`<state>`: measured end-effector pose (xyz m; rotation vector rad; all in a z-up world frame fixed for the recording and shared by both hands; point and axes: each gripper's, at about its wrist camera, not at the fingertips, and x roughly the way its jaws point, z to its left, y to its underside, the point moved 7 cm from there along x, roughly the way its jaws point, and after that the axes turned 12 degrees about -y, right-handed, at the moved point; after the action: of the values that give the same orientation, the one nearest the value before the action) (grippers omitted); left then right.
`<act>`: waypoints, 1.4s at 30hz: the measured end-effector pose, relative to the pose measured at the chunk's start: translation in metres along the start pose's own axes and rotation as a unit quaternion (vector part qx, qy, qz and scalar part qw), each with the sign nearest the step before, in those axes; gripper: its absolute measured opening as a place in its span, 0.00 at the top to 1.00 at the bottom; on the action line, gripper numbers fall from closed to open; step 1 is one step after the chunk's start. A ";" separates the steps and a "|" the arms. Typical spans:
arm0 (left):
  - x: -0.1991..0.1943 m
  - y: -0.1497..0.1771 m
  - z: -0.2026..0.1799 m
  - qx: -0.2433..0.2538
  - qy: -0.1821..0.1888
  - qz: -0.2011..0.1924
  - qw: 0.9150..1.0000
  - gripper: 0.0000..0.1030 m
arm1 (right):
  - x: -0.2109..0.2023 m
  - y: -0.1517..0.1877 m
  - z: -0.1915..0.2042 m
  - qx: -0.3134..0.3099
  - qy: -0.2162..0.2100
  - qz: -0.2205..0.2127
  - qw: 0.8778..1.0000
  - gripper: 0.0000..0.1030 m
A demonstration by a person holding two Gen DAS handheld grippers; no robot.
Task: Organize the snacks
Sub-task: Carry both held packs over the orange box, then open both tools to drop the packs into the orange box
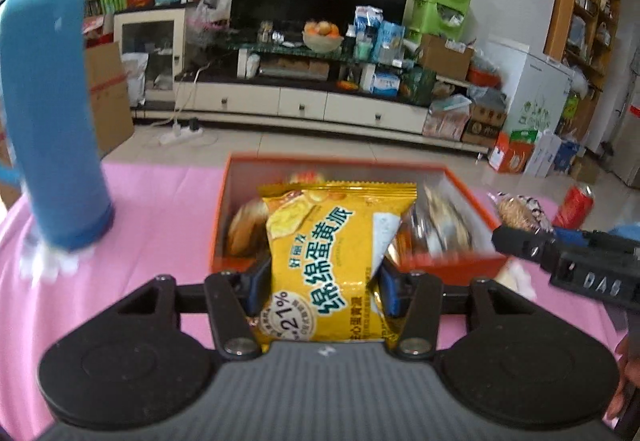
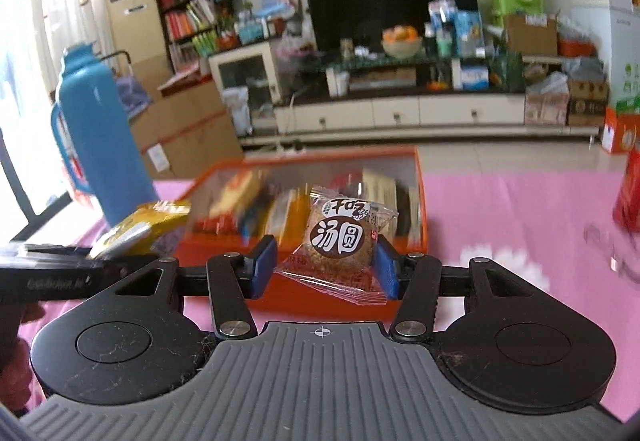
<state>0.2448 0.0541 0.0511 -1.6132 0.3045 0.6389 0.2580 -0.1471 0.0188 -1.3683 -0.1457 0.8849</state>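
My left gripper [image 1: 320, 281] is shut on a yellow egg-yolk pie packet [image 1: 332, 265] and holds it just in front of the orange snack box [image 1: 448, 265], which holds several wrapped snacks. My right gripper [image 2: 324, 267] is shut on a small clear packet with a brown round cake [image 2: 340, 241], held at the near edge of the same orange box [image 2: 320, 301]. The right gripper also shows at the right of the left wrist view [image 1: 520, 241], with its packet [image 1: 516, 211]. The yellow packet shows at the left of the right wrist view [image 2: 140, 227].
A tall blue thermos [image 1: 52, 121] stands on the pink tablecloth [image 1: 160, 221] at the left; it also shows in the right wrist view [image 2: 100, 137]. A red can [image 1: 574, 207] stands at the right, far side. Beyond the table lie floor and a TV cabinet.
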 end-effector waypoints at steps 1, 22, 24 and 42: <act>0.010 -0.010 -0.002 -0.004 0.001 0.001 1.000 0.50 | 0.008 -0.010 -0.002 -0.008 0.003 -0.002 1.000 0.68; 0.108 -0.044 -0.026 0.000 -0.002 0.014 1.000 0.31 | 0.149 -0.032 -0.073 0.021 0.011 0.057 0.998 0.52; 0.087 -0.046 -0.018 -0.009 -0.003 -0.003 1.000 0.29 | 0.140 -0.036 -0.071 0.024 0.009 0.051 0.998 0.41; -0.086 0.087 -0.006 -0.053 -0.020 0.019 0.998 0.10 | -0.042 0.101 -0.022 0.073 0.034 0.077 0.994 0.10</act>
<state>0.1296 0.0204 0.0278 -1.6958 0.2756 0.7259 0.1958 -0.1955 -0.0594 -1.2836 0.0778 0.9567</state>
